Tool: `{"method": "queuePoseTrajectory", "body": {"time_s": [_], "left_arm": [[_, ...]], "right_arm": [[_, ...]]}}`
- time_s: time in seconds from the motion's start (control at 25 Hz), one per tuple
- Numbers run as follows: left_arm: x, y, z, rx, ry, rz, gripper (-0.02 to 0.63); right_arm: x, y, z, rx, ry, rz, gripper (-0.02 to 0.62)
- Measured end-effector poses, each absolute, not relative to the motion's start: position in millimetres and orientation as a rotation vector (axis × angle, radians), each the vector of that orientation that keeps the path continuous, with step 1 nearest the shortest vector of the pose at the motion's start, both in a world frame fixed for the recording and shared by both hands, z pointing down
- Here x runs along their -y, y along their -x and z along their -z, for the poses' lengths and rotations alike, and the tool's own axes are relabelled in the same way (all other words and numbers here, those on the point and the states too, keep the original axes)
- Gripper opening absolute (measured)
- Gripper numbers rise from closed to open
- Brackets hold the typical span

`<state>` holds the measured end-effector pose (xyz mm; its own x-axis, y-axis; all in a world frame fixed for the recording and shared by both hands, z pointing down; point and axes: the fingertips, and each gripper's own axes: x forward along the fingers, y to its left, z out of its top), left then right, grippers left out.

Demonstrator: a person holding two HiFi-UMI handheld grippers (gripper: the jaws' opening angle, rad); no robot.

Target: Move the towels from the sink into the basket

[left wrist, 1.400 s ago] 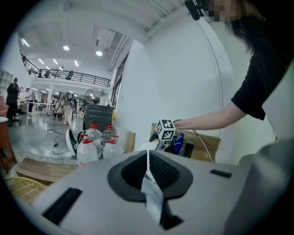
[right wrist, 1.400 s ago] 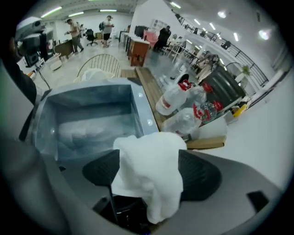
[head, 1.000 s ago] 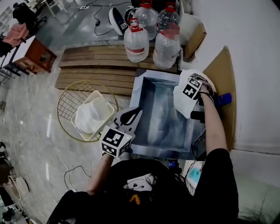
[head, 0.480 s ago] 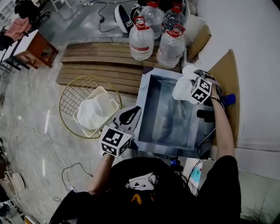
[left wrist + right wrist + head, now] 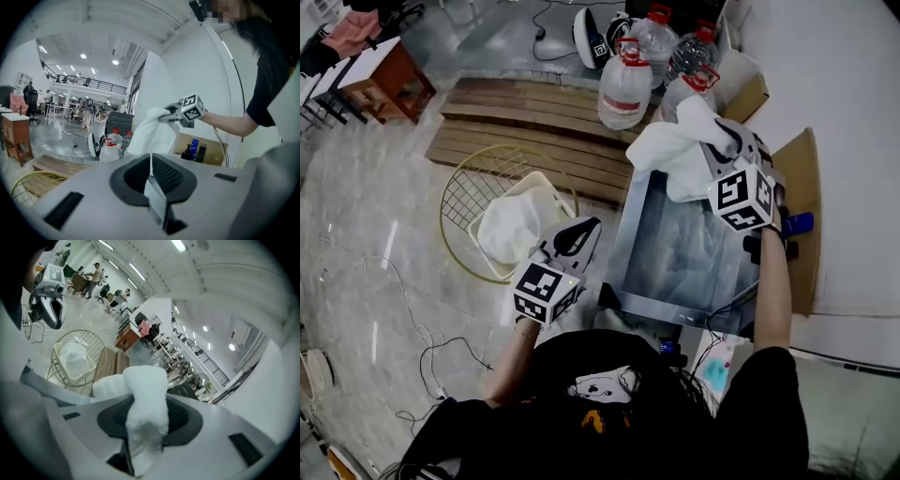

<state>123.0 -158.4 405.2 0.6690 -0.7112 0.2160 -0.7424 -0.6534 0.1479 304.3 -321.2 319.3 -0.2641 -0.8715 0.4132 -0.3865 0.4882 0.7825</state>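
Observation:
My right gripper (image 5: 715,142) holds a white towel (image 5: 670,150) high over the far end of the steel sink (image 5: 625,234). Its jaws have just closed, and the towel (image 5: 145,394) is bunched between them and droops over the front. The right gripper (image 5: 145,427) points toward the gold wire basket (image 5: 89,341). That basket (image 5: 461,192) stands on the floor left of the sink, and a white towel (image 5: 511,230) lies in it. My left gripper (image 5: 572,239) hovers between basket and sink, shut and empty. From the left gripper (image 5: 151,161) I see the raised towel (image 5: 152,131) ahead.
Large water bottles (image 5: 625,89) stand beyond the sink on a wooden pallet (image 5: 516,122). Cardboard (image 5: 802,178) lines the wall to the right, with a blue bottle (image 5: 798,224) beside it. A red-brown table (image 5: 389,80) is at far left. Cables lie on the floor (image 5: 384,272).
The right gripper has risen out of the sink with the towel, which now hangs free above the far rim. The left gripper has shifted a little toward the sink.

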Motion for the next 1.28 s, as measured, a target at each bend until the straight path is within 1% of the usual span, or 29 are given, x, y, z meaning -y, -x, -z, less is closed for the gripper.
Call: {"method": "queuePoseTrajectory", "body": {"time_s": [0.28,0.4,0.56,0.72,0.88,1.04,1.28], "left_arm": [[147,-34,-397,1.283,-2.597,-0.175,0.018],[168,4,-394,1.363,-2.527,-0.178,0.018],[192,55,-394,1.457,-2.433,-0.2,0.018],[176,118,-402,1.538,-2.354,-0.198,0.018],[166,164,-414,1.61,-2.264,-0.19,0.018],[156,190,-422,1.649,-2.209,-0.174,0.018],[149,218,-436,1.682,-2.133,-0.176,0.018]], "right_arm": [[290,-149,-235,2.053,-1.042,0.899,0.14],[315,-84,-226,2.163,-0.973,0.92,0.14],[348,-6,-240,2.3,-0.866,0.858,0.14],[329,70,-279,2.368,-0.757,0.76,0.14],[300,125,-340,2.406,-0.633,0.614,0.14],[259,155,-414,2.397,-0.493,0.414,0.14],[227,178,-550,2.277,-0.339,0.147,0.14]]}}
